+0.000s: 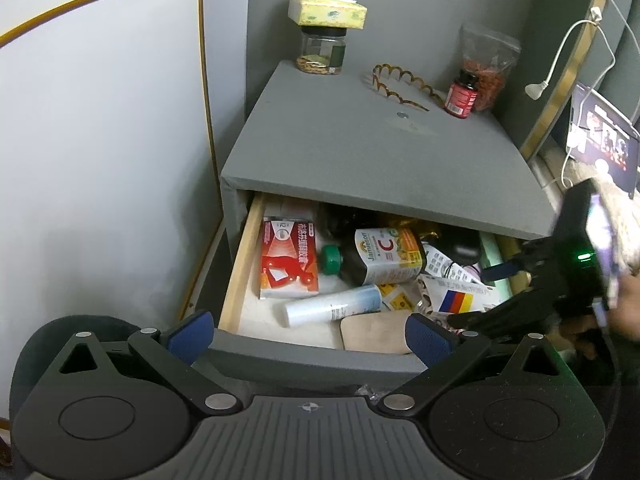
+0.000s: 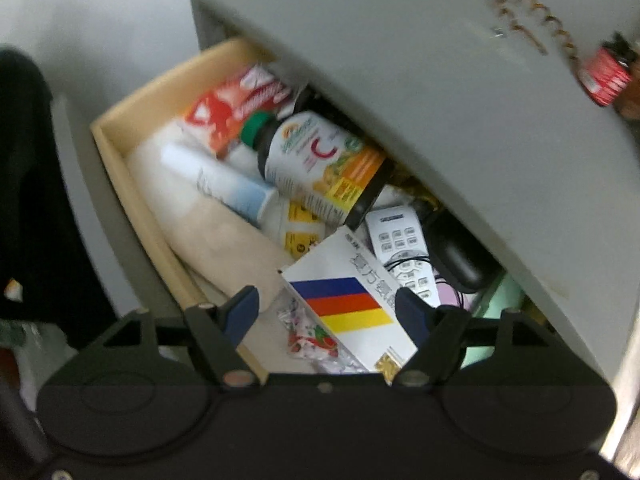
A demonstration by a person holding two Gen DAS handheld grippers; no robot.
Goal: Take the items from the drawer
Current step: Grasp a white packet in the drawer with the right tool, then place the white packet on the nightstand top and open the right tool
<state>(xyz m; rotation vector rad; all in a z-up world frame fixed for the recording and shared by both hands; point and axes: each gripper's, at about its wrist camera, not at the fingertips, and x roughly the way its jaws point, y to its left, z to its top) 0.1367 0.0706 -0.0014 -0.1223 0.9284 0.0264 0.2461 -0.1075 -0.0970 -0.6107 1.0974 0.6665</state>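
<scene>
The striped box (image 2: 348,304) in the drawer (image 2: 132,184) is being straddled by the wide-open, empty right gripper (image 2: 328,312); likely light, crushable cardboard w/ slick faces, best pinched across its long edges, while the left gripper (image 1: 308,336) is being held open & empty.

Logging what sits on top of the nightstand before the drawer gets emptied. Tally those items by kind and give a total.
Tissue packs: 1, yellow-green, resting on the jar
Clear jars: 1, black lid
Red-label pill bottles: 1
Clear bags of red dried fruit: 1
Wavy tortoiseshell headbands: 1
Total: 5
</scene>
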